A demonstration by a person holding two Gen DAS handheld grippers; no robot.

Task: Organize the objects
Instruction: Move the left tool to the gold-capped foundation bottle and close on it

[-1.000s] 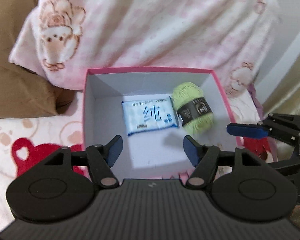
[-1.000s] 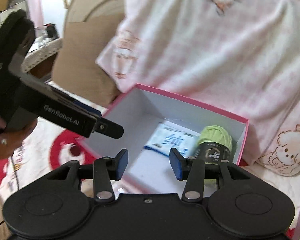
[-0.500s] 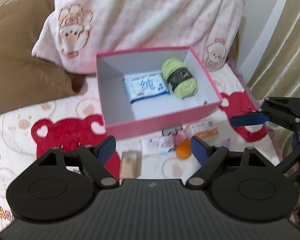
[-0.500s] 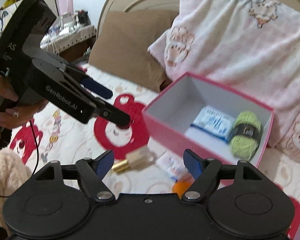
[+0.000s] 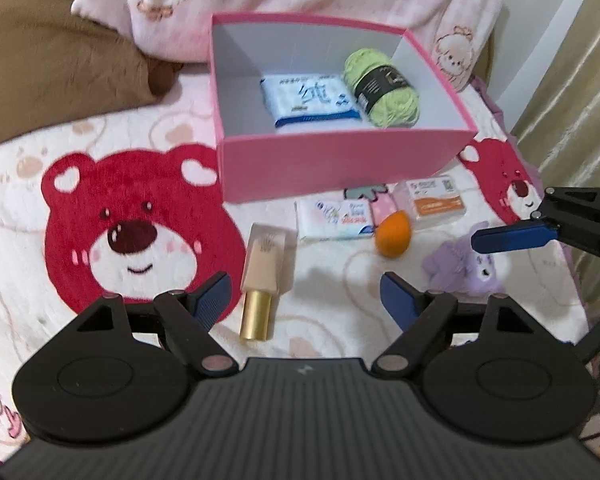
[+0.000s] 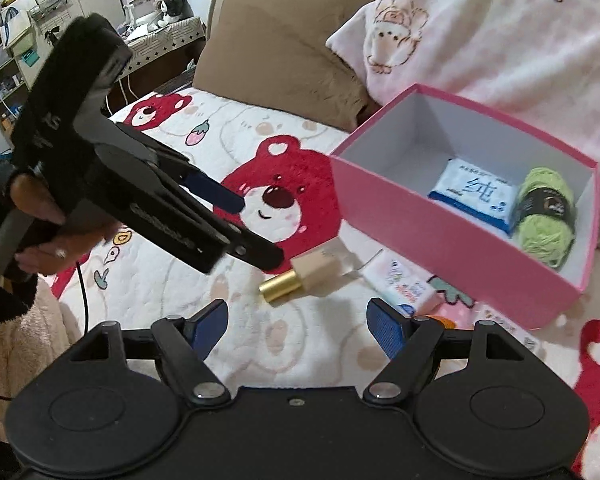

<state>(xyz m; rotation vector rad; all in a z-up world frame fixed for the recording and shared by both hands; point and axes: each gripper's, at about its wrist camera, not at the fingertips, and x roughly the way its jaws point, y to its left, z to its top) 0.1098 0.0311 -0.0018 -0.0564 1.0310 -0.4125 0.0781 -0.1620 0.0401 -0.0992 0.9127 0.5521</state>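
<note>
Pink box [image 5: 340,168] sits on a bear-print blanket [image 5: 140,208], holding a wipes pack [image 5: 310,100] and green yarn [image 5: 382,88]. Before it lie a foundation bottle [image 5: 262,276], tissue packet [image 5: 334,218] and orange sponge [image 5: 394,232]. Left gripper [image 5: 304,294] and right gripper [image 6: 296,324] hover with fingers spread wide, empty, having just opened.

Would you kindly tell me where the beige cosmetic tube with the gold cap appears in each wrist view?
Left wrist: beige cosmetic tube with the gold cap, lower centre, near the left finger.
Right wrist: centre, below the other gripper's tip.
Shared landmark: the pink cardboard box.
</note>
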